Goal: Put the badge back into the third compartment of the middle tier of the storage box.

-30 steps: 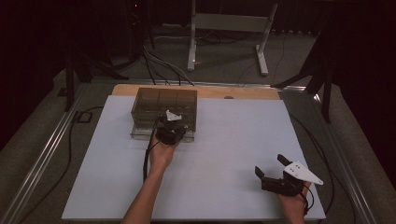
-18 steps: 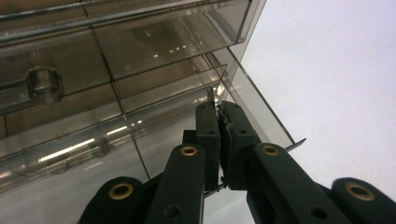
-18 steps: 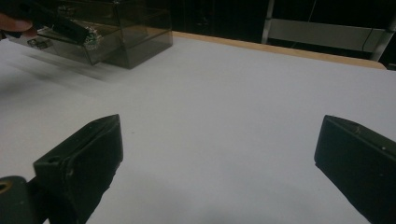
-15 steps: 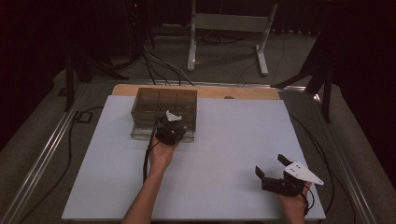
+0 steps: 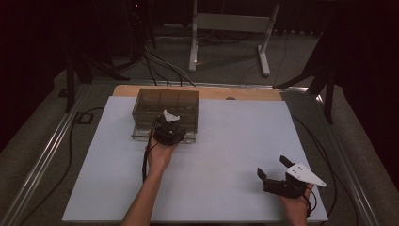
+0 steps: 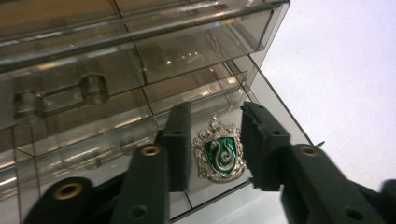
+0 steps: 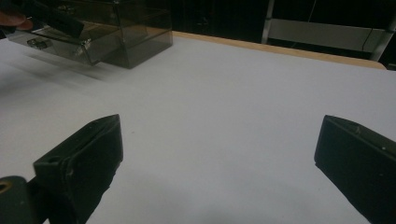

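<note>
Left gripper (image 6: 215,149) at the smoky plastic drawer box (image 5: 164,106); right gripper (image 7: 219,163) idle over the white desk (image 5: 226,141).

A silver-and-green crest badge (image 6: 220,154) sits between the left fingers (image 6: 177,140), which flank it; actual contact is hard to judge. It lies in a pulled-out drawer (image 6: 205,112). The right fingers (image 7: 88,149) gape wide apart, their tips cropped.

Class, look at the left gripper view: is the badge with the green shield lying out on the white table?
No: the badge lies inside the pulled-out clear drawer, between the jaws of the left hand-held gripper.
</note>
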{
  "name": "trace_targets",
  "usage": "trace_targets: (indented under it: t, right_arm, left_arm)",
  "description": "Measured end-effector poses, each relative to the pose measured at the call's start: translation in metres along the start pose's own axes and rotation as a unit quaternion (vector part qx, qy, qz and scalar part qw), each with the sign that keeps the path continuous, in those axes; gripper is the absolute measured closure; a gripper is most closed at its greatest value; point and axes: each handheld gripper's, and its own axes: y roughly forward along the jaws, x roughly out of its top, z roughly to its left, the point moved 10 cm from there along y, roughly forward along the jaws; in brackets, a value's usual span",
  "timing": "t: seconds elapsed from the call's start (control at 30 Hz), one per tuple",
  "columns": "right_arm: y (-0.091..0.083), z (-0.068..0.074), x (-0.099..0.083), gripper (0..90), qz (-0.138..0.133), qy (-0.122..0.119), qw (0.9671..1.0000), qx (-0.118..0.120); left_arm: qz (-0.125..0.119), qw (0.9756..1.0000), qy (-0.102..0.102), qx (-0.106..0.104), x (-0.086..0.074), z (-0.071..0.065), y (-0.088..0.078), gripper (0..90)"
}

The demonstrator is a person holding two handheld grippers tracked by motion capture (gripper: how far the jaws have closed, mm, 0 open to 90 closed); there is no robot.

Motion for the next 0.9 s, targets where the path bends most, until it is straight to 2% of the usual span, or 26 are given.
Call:
trace_targets:
  t: [0.1,0.27,0.4,0.53,0.7,0.83,0.9]
  right_arm:
    - [0.000,0.000,0.000,1.1,0.000,0.000,1.0000,0.000]
    - [0.000,0.000,0.000,1.1,0.000,0.000,1.0000,0.000]
    - [0.000,0.000,0.000,1.1,0.000,0.000,1.0000,0.000]
    - [0.000,0.000,0.000,1.1,0.000,0.000,1.0000,0.000]
    - [0.000,0.001,0.000,1.1,0.000,-0.001,1.0000,0.001]
    - [0.000,0.001,0.000,1.1,-0.001,-0.001,1.0000,0.002]
    - [0.000,0.002,0.000,1.1,-0.001,-0.002,1.0000,0.003]
  left_arm:
    - [-0.012,0.9999,-0.002,0.003,0.003,0.001,-0.003,53.3]
    - [-0.037,0.9989,0.002,0.028,0.010,0.006,-0.013,32.7]
    - [-0.057,0.9979,0.004,0.030,0.015,0.009,-0.025,19.5]
    - [-0.076,0.9969,0.007,0.019,0.019,0.011,-0.039,12.3]
    - [-0.087,0.9961,0.015,-0.001,0.019,0.012,-0.055,2.5]
    - [-0.103,0.9946,0.015,-0.007,0.017,0.014,-0.065,1.6]
    - [-0.116,0.9931,0.016,-0.012,0.013,0.018,-0.073,1.6]
